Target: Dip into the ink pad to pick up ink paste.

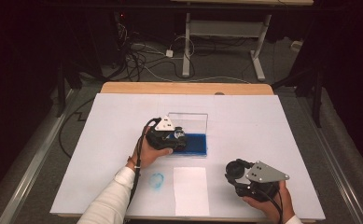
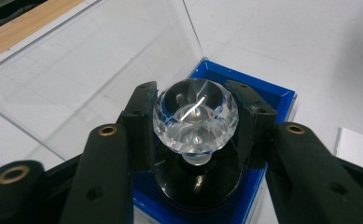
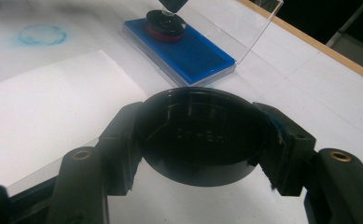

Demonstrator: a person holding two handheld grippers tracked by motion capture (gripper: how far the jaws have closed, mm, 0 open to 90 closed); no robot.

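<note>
My left gripper (image 1: pixel 172 137) (image 2: pixel 194 95) is shut on the faceted clear knob (image 2: pixel 195 116) of a round stamp. The stamp's black base (image 2: pixel 198 182) (image 3: pixel 166 25) has a red rim and rests on the blue ink pad (image 1: pixel 197 143) (image 2: pixel 244 84) (image 3: pixel 188 51). The pad's clear lid (image 1: pixel 188 122) (image 2: pixel 100 79) (image 3: pixel 235 28) stands upright behind it. Near the table's front right, my right gripper (image 1: pixel 237 173) (image 3: pixel 202 126) is shut on a round black cap (image 1: pixel 237 168) (image 3: pixel 202 140), held just above the white table cover.
A white sheet of paper (image 1: pixel 191 190) (image 3: pixel 53 107) lies at the front middle. Left of it is a faint blue ring mark (image 1: pixel 157 180) (image 3: pixel 42 35) on the cover. The wooden table edge (image 1: pixel 186 87) runs along the back, with desk legs and cables beyond.
</note>
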